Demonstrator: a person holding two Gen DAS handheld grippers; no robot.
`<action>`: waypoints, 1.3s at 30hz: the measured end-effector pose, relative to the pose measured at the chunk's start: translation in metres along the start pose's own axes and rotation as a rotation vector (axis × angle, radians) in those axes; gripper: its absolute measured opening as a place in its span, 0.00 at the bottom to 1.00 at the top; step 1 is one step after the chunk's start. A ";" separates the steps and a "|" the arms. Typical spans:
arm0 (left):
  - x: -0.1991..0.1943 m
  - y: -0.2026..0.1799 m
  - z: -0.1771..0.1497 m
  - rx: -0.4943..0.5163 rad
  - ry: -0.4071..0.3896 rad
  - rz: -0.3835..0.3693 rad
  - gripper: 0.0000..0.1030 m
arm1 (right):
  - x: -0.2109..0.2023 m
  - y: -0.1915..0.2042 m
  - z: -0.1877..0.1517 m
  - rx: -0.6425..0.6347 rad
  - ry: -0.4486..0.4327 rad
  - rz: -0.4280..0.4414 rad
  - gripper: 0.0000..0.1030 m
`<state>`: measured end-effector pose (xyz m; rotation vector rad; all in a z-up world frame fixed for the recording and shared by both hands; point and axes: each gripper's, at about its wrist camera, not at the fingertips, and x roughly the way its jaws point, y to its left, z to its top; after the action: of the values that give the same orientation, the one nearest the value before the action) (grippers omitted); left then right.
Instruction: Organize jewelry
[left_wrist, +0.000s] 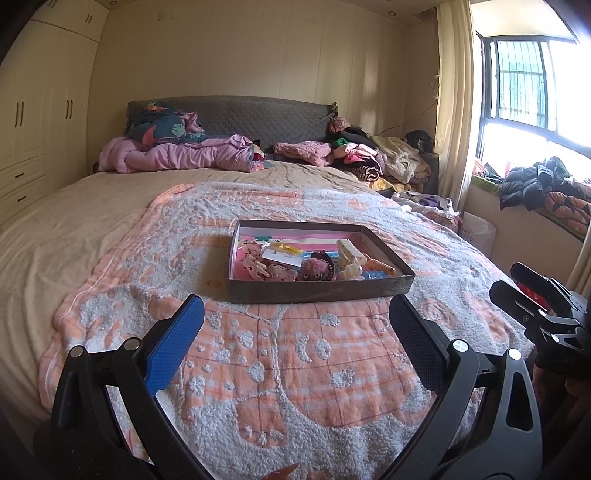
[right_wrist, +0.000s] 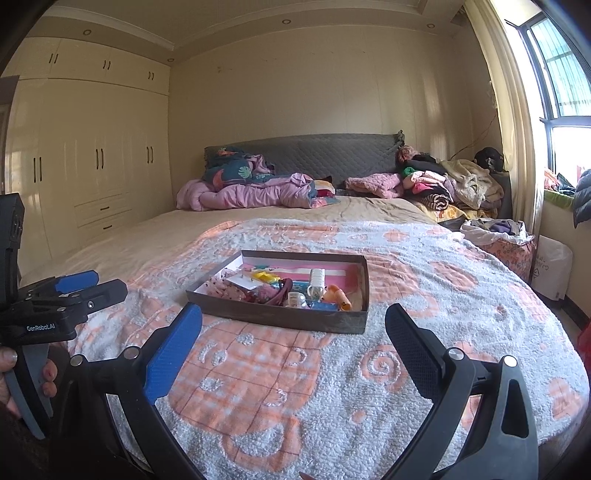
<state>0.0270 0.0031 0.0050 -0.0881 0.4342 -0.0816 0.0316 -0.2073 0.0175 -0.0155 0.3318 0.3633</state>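
Both grippers hang spread wide and empty over the near edge of the bed: the left gripper (left_wrist: 295, 325) and the right gripper (right_wrist: 293, 332). Beyond them, mid-blanket (left_wrist: 258, 369), sits a shallow dark tray (left_wrist: 317, 290) of jumbled jewelry (left_wrist: 314, 260): hair claws, a fuzzy tie, carded pieces. These look light, small and tangle-prone; the claw clip (left_wrist: 347, 254) seems rigid, best pinched across its body. Clothes (left_wrist: 369, 158) are heaped by the headboard.
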 end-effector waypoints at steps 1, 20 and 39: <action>0.000 0.000 0.000 -0.001 0.001 0.000 0.89 | 0.000 0.000 0.000 -0.001 0.000 0.000 0.94; -0.002 0.000 0.001 -0.001 -0.010 0.000 0.89 | 0.000 0.000 0.000 0.000 0.001 0.000 0.94; -0.002 -0.003 0.000 0.001 -0.002 0.010 0.89 | -0.003 -0.004 -0.002 0.006 0.003 -0.004 0.94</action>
<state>0.0249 0.0001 0.0059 -0.0845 0.4323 -0.0715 0.0297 -0.2126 0.0162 -0.0110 0.3360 0.3588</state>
